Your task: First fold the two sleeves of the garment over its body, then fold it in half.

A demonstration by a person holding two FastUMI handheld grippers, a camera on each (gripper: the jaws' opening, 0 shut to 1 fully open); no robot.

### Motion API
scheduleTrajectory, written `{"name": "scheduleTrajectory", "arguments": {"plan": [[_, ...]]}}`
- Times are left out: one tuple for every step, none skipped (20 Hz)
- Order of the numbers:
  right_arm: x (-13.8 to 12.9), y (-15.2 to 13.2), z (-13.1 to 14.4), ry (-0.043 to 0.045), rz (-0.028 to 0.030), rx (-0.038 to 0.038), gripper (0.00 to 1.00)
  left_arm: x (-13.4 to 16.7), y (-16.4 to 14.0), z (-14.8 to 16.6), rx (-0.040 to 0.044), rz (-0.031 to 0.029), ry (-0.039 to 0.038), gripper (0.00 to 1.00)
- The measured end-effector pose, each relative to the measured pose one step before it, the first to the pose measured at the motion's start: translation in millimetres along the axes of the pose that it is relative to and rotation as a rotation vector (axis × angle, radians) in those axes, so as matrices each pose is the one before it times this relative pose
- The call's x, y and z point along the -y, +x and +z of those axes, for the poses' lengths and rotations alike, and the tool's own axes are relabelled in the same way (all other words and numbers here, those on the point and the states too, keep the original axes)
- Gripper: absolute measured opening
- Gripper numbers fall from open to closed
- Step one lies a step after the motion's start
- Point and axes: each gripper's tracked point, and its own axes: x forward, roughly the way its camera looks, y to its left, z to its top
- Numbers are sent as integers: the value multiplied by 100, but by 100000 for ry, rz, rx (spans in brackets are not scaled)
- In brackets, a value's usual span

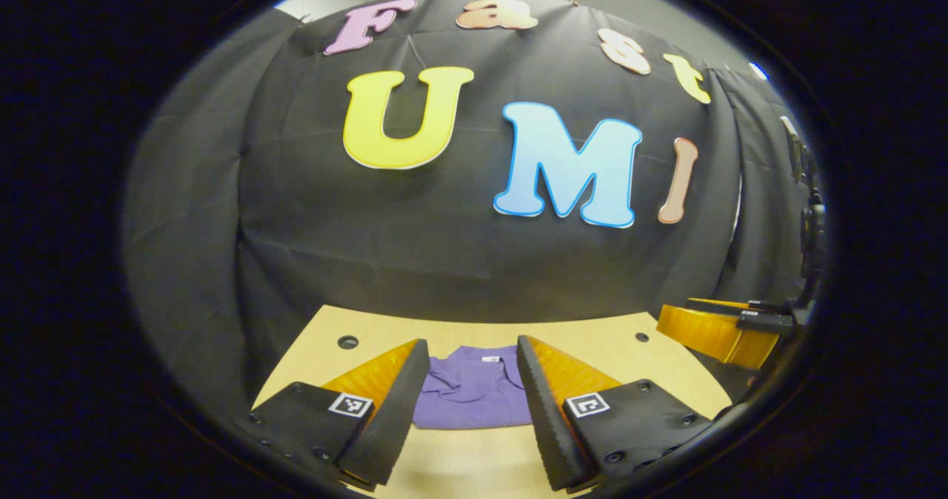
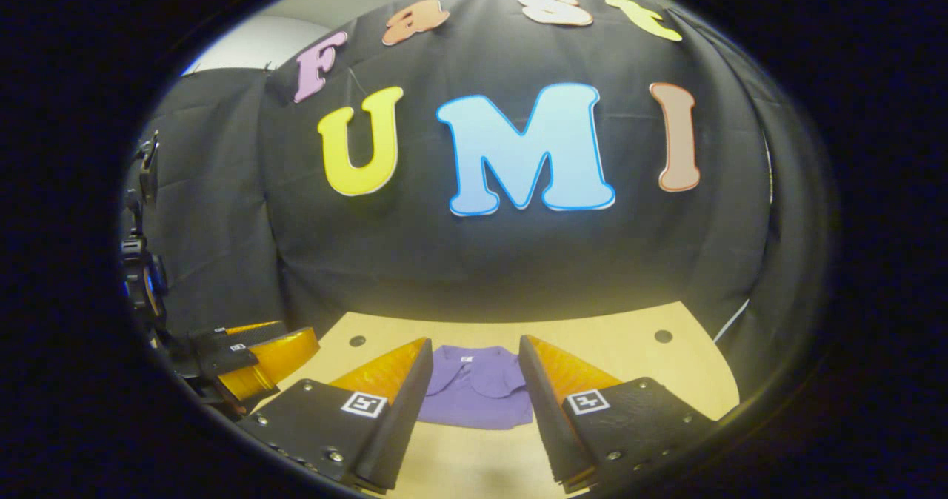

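Note:
A purple garment (image 1: 474,392) lies folded into a compact rectangle on the wooden table (image 1: 481,462), collar toward the back wall. My left gripper (image 1: 472,380) hovers above the table's near side, open, with the garment seen between its fingers and nothing held. In the right gripper view the same purple garment (image 2: 475,389) lies ahead, framed by my right gripper (image 2: 475,380), which is also open and empty. The right gripper (image 1: 722,329) shows at the right edge of the left gripper view. The left gripper (image 2: 259,358) shows at the left edge of the right gripper view.
The table (image 2: 629,358) ends at the black cloth wall behind. Round holes (image 1: 347,341) (image 1: 641,336) sit near its back corners. A black stand with gear (image 2: 137,262) rises at the left side of the booth.

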Motion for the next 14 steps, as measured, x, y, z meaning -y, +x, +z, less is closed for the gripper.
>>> {"name": "scheduleTrajectory", "arguments": {"plan": [[-134,-949,115,-88,-28,2272,74,275,-969,245,1258,-863,-870,80],[-195,-740,186,175,33,1827,74,183,-1011,285,1552,-475,-655,75],[-48,-723,77,91,-350,1581,74,-37,-792,409,1556,-143,-69,80],[2,-511,4,142,-558,974,74,-159,-810,174,1598,-149,547,75],[-64,-441,-156,135,-640,694,73,-174,-644,300,1640,-190,1172,75],[27,-349,-39,144,-969,626,71,-173,-492,361,895,-326,1562,75],[12,-274,-37,235,-920,276,71,55,-387,98,123,-321,2054,75],[-32,-308,-20,631,-1061,568,74,215,-342,115,-63,-940,2498,75],[50,-337,-105,754,-1007,353,74,25,-262,-59,-74,-963,2153,75],[25,-315,134,657,-1157,820,71,147,-295,-140,-29,-1436,1713,75],[177,-200,-44,233,-1477,489,71,193,-150,-167,-194,-1700,1036,75],[173,-253,122,-116,-1552,710,73,421,-117,-329,-146,-2006,596,84],[176,-186,65,-362,-1301,623,73,484,50,-230,-537,-2229,384,84],[196,-158,37,-528,-1129,890,73,509,194,-193,-279,-1989,601,75]]}}
